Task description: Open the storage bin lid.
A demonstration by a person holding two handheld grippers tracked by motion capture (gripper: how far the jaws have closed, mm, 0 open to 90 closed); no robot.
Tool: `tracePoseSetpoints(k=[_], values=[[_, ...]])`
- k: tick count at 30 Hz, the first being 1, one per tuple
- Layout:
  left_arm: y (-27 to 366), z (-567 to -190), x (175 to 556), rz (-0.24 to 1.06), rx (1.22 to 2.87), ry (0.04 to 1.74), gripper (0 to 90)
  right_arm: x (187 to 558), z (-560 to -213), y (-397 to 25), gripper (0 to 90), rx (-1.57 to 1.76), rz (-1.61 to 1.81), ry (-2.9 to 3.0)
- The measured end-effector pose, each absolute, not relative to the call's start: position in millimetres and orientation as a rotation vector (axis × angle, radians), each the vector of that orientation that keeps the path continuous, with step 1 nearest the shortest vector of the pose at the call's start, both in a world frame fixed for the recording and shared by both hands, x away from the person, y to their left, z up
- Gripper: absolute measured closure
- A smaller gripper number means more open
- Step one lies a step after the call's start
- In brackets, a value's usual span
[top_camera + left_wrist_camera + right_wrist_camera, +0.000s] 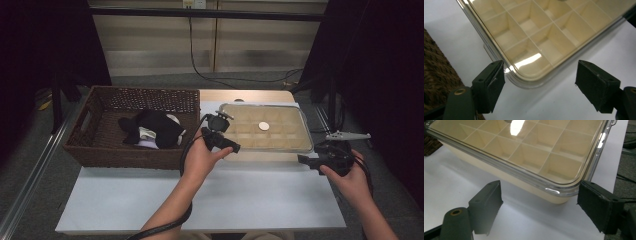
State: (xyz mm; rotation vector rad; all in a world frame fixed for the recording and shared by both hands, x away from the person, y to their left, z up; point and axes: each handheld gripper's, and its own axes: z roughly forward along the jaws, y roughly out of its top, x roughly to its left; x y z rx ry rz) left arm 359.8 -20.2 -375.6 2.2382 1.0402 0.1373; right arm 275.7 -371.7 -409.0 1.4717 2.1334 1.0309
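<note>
A cream compartment box with a clear lid lies on the white table. A small white round spot shows at the lid's middle. My left gripper is at the box's near left corner, held in a hand. In the left gripper view the box has that corner between the wide-apart jaws of the left gripper, which is open. My right gripper sits by the near right corner. It is open, with the box corner just ahead of its jaws.
A brown wicker basket holding black and white cloth items stands left of the box, close to it. Its weave shows beside the left jaw. The table's right edge and grey floor lie past the box. Cables run behind the table.
</note>
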Motion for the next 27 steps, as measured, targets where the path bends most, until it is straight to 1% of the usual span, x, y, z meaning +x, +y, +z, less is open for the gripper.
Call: tracePoseSetpoints(k=[4, 5, 12, 19, 20, 23, 27], values=[[-19.8, -375.4, 370.0, 0.148, 2.247, 1.076, 22.8, 284.2, -401.2, -370.0, 20.1, 1.466, 1.006, 2.135], [-19.9, -377.8, 374.0, 0.129, 2.243, 1.090, 22.8, 285.9, -400.6, -369.9, 20.2, 1.469, 0.998, 2.136], [-19.9, -382.0, 385.5, 0.149, 2.214, 1.137, 23.2, 299.1, -404.2, -373.4, 20.2, 1.508, 0.985, 2.099], [-24.4, -393.8, 405.0, 0.109, 2.212, 1.196, 23.2, 313.3, -408.5, -374.2, 19.1, 1.562, 0.979, 2.076], [-25.5, -395.2, 406.9, 0.101, 2.197, 1.214, 25.4, 315.3, -408.8, -374.0, 19.1, 1.561, 0.968, 2.077], [-28.3, -398.7, 412.2, 0.101, 2.199, 1.238, 22.8, 320.7, -410.4, -372.2, 16.9, 1.562, 0.954, 2.077], [-29.2, -403.5, 419.3, 0.046, 2.152, 1.281, 21.2, 326.8, -411.7, -373.0, 15.8, 1.585, 0.960, 2.072]])
